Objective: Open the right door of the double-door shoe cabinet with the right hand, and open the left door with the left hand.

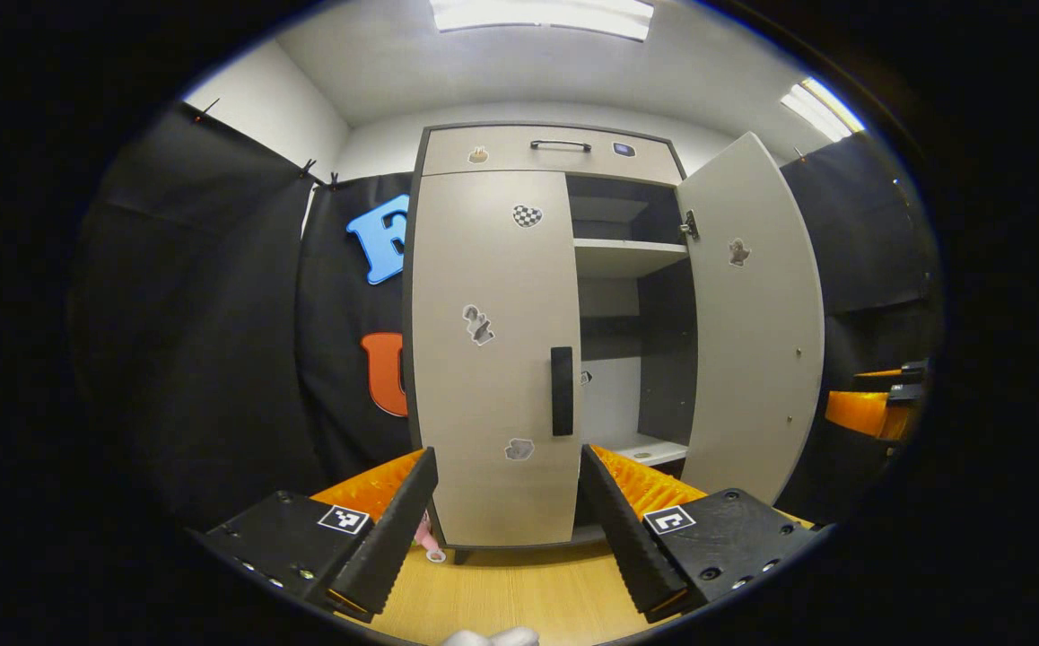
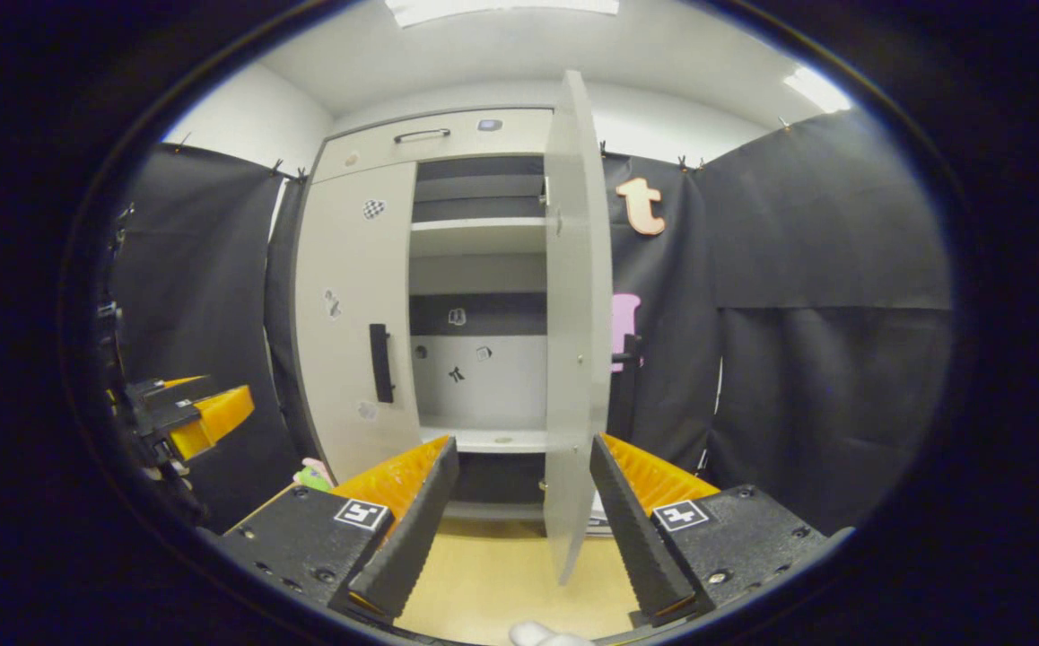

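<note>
With the right door (image 1: 753, 314) swung wide and both the left gripper (image 1: 509, 525) and right gripper (image 2: 515, 516) spread and empty, the left one should pinch the handle (image 1: 562, 390) at the left door's (image 1: 488, 359) inner edge squarely, then pull outward along the hinge arc.

Black cloth (image 2: 825, 296) drapes the booth walls below white upper wall (image 1: 277, 108), ceiling light panels (image 1: 542, 16) glowing, pale wood floor (image 1: 519, 597) underfoot.
</note>
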{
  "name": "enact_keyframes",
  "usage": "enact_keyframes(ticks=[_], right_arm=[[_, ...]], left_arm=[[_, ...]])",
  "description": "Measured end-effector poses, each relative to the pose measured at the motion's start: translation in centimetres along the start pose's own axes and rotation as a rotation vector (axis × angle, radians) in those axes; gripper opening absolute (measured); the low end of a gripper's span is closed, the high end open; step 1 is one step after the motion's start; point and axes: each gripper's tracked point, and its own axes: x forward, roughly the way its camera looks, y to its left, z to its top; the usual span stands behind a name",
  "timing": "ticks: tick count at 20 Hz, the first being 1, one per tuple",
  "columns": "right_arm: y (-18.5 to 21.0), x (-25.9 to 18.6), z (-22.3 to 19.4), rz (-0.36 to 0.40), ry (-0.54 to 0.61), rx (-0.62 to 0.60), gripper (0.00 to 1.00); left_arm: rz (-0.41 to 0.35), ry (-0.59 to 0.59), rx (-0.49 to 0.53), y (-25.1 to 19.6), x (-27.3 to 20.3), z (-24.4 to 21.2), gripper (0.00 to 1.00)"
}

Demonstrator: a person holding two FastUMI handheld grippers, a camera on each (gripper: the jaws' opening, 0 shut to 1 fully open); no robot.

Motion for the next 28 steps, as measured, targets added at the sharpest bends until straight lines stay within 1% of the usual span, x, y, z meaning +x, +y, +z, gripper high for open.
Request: enact_keyframes(ticks=[4,7,9,11,16,18,20,24,26,28], right_arm=[[3.7,-1.2,-2.2,0.038,0.041,-0.017,0.93],[4.7,-1.4,-3.0,0.043,0.064,-0.025,0.93],[4.7,-1.3,-3.1,0.029,0.067,-0.030,0.93],[4.4,-1.2,-3.2,0.013,0.070,-0.031,0.93],[2.4,-0.6,-3.4,-0.054,0.085,-0.039,0.93],[1.6,-0.4,-3.6,-0.081,0.095,-0.050,0.93],[0.9,-0.2,-3.4,-0.098,0.098,-0.037,0.93],[0.5,0.5,-3.4,-0.116,0.108,-0.038,0.93],[0.4,0.5,-3.4,-0.116,0.111,-0.035,0.93],[0.2,0.7,-3.5,-0.113,0.113,-0.035,0.93]], left_arm=[[-0.030,0.007,-0.002,-1.4,3.9,-0.7,0.95],[-0.049,-0.001,-0.023,-2.7,7.7,-0.9,0.95],[-0.058,0.000,-0.028,-3.3,10.5,-1.1,0.95],[-0.051,-0.012,-0.020,-3.5,13.3,-1.0,0.95],[-0.039,-0.025,-0.012,-4.1,19.0,-0.8,0.95],[-0.043,-0.023,-0.019,-4.7,20.8,-0.8,0.94],[-0.045,-0.018,-0.032,-5.1,22.3,-0.9,0.95],[-0.019,-0.018,-0.035,-5.0,24.4,-1.0,0.94],[-0.001,-0.016,-0.032,-4.7,25.0,-1.3,0.92],[0.030,-0.006,-0.020,-4.2,24.9,-1.4,0.79]])
